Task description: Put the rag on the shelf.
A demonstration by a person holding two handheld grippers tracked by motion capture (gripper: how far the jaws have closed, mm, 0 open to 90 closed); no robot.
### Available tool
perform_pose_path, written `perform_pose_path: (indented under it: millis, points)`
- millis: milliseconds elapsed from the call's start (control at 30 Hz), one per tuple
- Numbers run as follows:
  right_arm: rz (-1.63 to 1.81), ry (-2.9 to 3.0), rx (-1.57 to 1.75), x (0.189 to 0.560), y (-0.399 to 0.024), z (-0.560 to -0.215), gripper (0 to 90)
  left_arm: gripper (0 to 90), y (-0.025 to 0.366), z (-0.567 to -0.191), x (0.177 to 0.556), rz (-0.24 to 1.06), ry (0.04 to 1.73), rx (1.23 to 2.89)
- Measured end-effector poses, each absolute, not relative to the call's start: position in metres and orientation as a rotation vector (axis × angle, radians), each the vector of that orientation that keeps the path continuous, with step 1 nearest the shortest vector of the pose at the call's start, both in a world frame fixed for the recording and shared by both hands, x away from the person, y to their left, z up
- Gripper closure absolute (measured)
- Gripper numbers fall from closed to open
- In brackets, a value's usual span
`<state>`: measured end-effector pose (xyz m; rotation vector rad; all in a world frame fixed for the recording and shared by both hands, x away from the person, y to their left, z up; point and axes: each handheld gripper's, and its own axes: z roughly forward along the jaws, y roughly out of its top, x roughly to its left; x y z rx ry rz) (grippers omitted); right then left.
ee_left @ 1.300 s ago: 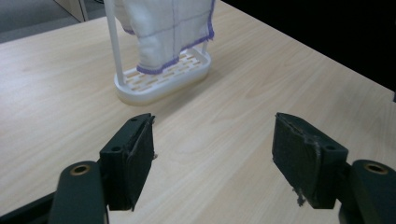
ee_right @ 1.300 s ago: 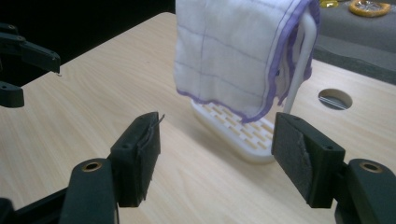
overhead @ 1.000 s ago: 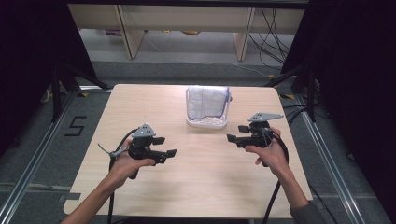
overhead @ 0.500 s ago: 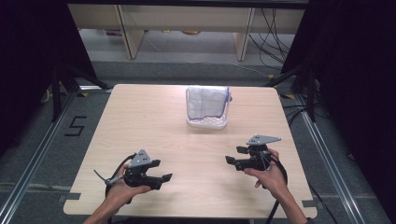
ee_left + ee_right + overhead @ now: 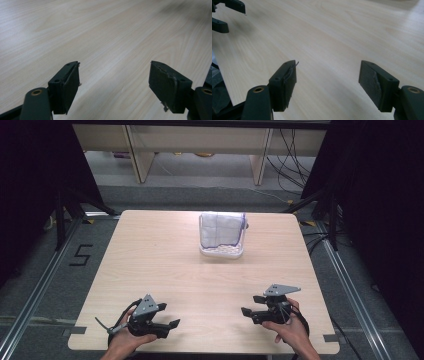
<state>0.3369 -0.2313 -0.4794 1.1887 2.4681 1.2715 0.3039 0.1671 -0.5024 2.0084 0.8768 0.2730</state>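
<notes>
My left gripper rests low over the near left part of the wooden table, held by a hand, jaws pointing right. In the left gripper view its jaws stand wide apart with only bare wood between them. My right gripper sits near the front right, jaws pointing left, a grey three-cornered plate on top. Its own view shows the right gripper open and empty, with the left gripper's jaw tips at the upper left. A white basket holding folded white cloth stands at the far middle of the table.
Black curtains flank both sides. Metal rails run along the floor left and right of the table. A floor marking "5" lies to the left. Wooden shelving legs and cables stand beyond the far edge.
Both grippers have been drawn back from mid-table toward the front edge, away from the basket. The basket has not moved.
</notes>
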Motion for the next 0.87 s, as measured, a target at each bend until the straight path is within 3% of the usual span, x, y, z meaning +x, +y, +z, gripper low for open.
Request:
perform_pose_path:
  millis: [867]
  points:
    - [1.143,2.507,1.173,0.324,-0.23,-0.492,27.5,22.5,0.165,-0.508,0.301,0.28,0.881,2.027]
